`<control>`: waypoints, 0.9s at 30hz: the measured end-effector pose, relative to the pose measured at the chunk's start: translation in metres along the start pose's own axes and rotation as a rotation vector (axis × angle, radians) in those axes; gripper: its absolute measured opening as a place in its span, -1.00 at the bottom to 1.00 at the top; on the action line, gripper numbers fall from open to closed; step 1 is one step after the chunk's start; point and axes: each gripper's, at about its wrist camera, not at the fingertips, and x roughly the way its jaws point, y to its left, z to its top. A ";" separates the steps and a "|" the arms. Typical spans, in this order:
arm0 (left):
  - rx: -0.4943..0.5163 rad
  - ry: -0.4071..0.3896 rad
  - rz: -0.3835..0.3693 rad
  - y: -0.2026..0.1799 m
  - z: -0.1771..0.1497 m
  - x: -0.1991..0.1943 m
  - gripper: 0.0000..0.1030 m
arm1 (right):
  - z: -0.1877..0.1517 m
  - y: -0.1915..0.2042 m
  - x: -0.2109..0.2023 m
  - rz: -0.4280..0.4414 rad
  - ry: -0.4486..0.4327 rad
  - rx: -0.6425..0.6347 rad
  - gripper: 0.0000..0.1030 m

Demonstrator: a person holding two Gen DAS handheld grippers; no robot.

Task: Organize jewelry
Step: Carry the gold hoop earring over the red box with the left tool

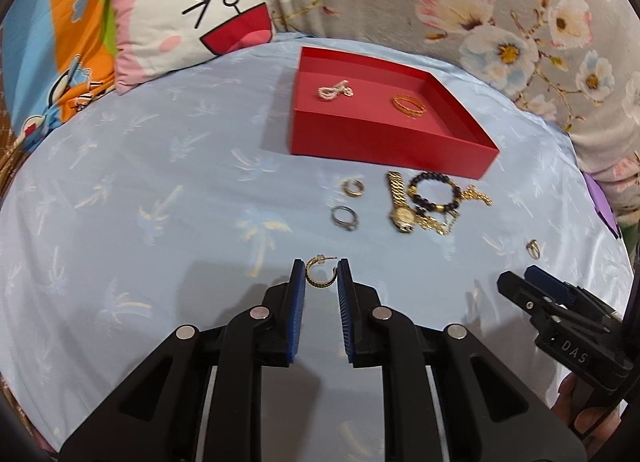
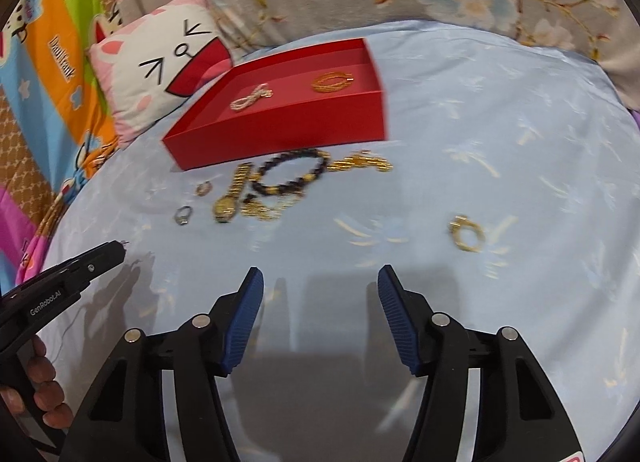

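The left gripper [image 1: 321, 274] holds a small gold hoop earring [image 1: 320, 275] between its narrow blue pads, lifted over the pale blue sheet [image 1: 160, 190]. The right gripper [image 2: 320, 282] stands half open and empty, with a gold ring [image 2: 466, 233] lying ahead to its right. Between the grippers and the red box [image 1: 384, 142] lie two rings [image 1: 344, 218], a gold watch [image 1: 400, 202] and a dark bead bracelet [image 1: 434, 192]. Inside the box sit a pearl piece [image 1: 334, 91] and a gold bangle [image 1: 407, 104]. A cartoon pillow [image 1: 192, 14] rests behind

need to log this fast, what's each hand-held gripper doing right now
Left hand-held gripper: closed on the gold hoop earring.
Right hand-held gripper: open, nothing between its pads.
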 end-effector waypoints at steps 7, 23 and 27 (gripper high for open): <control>-0.043 -0.009 0.016 0.026 0.006 -0.003 -0.69 | 0.013 0.058 0.026 0.084 0.020 -0.105 -0.14; -0.102 -0.032 0.027 0.059 0.020 -0.001 -0.69 | 0.060 0.113 0.094 0.067 0.052 -0.197 -0.47; -0.103 -0.031 0.027 0.061 0.020 0.002 -0.69 | 0.061 0.115 0.096 0.042 0.052 -0.213 -0.69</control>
